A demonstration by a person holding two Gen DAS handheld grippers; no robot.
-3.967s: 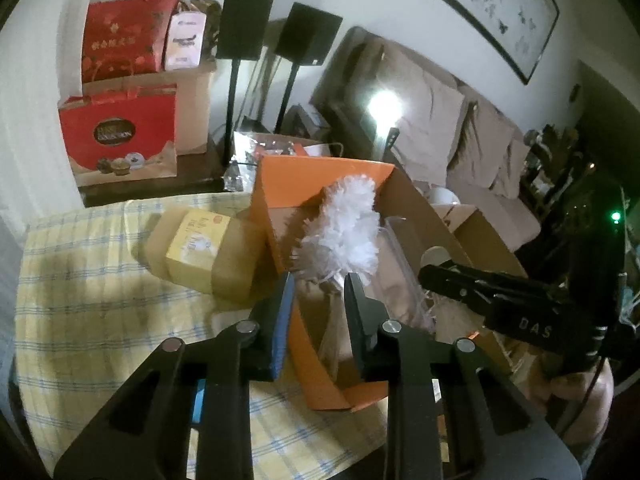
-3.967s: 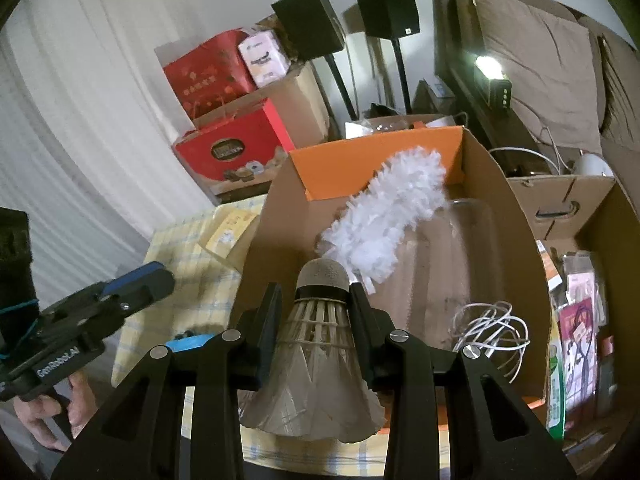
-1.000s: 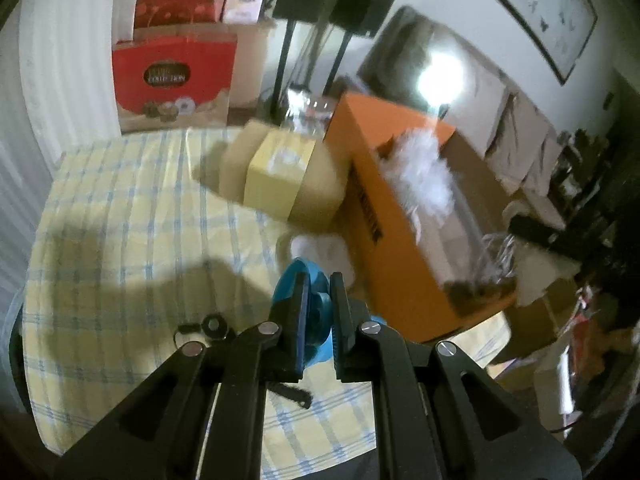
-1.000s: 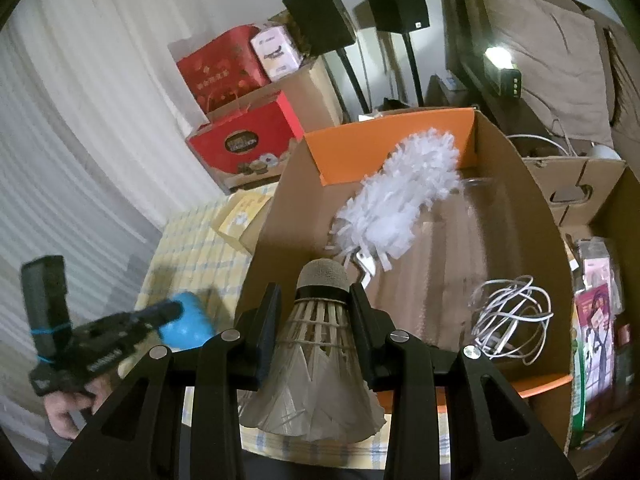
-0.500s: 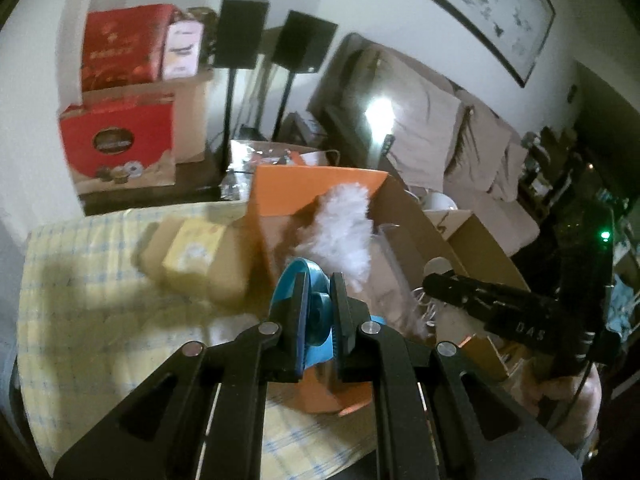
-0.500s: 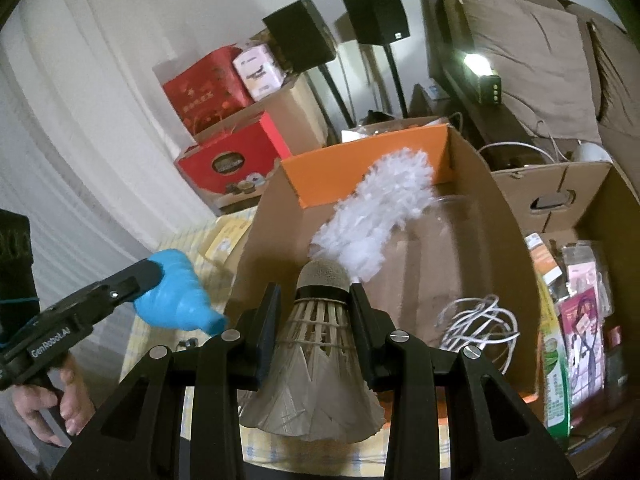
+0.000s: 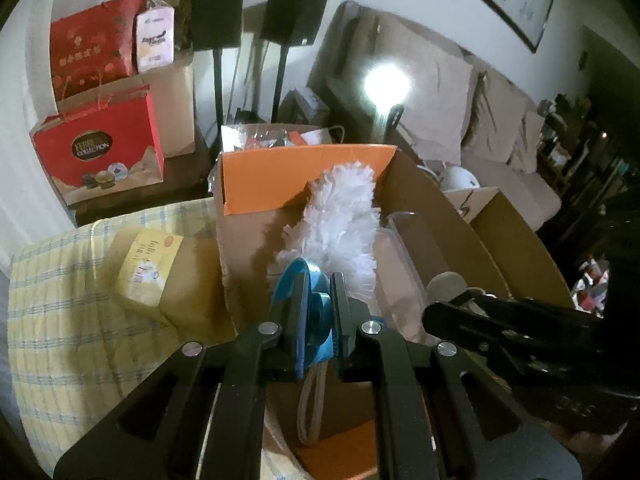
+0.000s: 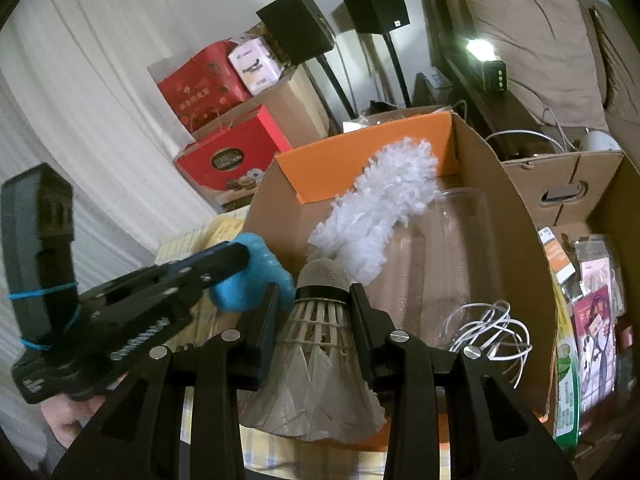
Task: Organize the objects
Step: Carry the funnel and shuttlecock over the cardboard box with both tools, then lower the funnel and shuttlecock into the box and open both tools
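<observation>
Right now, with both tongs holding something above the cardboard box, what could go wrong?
1. The left tongs and right tongs are very close over the cardboard box; they could bump.
2. The blue object hangs near the box's left wall and might fall outside.
3. The shuttlecock, if dropped, might land in the white cable.

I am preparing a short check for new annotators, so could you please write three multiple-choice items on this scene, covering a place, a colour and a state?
1. Where does the white duster lie?
A. inside the cardboard box
B. on the checked tablecloth
C. on the sofa

2. What colour is the thing in the left claw?
A. red
B. blue
C. green

3. What is the state of the right claw?
A. open and empty
B. shut on a cable
C. shut on the shuttlecock

Answers: 1 A, the box walls surround it; 2 B, the blue object shows between the fingers; 3 C, both fingers press the shuttlecock's sides.
</observation>
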